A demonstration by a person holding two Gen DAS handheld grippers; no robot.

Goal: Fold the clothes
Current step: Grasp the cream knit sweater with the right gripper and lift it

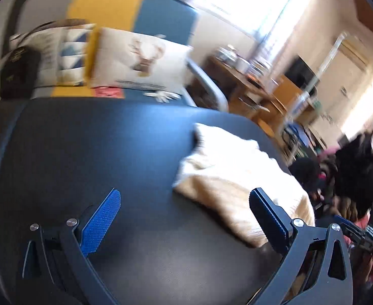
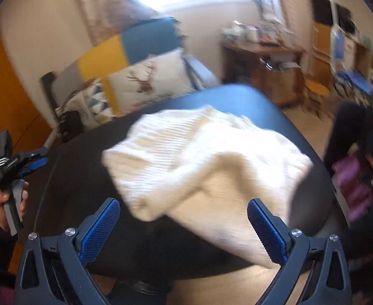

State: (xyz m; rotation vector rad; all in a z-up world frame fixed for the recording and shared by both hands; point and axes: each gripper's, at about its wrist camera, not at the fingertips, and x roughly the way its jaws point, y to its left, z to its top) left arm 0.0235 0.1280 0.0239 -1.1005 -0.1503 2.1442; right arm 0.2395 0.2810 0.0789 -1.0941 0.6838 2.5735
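Observation:
A cream knitted garment [image 2: 199, 157] lies rumpled on the dark round table [image 2: 79, 178], one part hanging over the near edge. In the left wrist view the same cream garment [image 1: 232, 175] sits at the table's right side. My right gripper [image 2: 183, 208] hovers wide open just above the garment's near fold, and its blue pads [image 2: 100, 226] touch nothing. My left gripper [image 1: 186, 200] is also wide open over the bare table [image 1: 97, 147], left of the cloth. The left gripper [image 2: 37, 164] shows at the left edge of the right wrist view, held by a hand [image 2: 1, 200].
Behind the table stands a sofa with a deer-print cushion [image 1: 145, 58] and a dark bag [image 1: 18, 71]. A cluttered wooden desk [image 2: 265, 50] lies back right. A person in dark clothes [image 1: 359, 167] crouches beside the table's right side among pink items.

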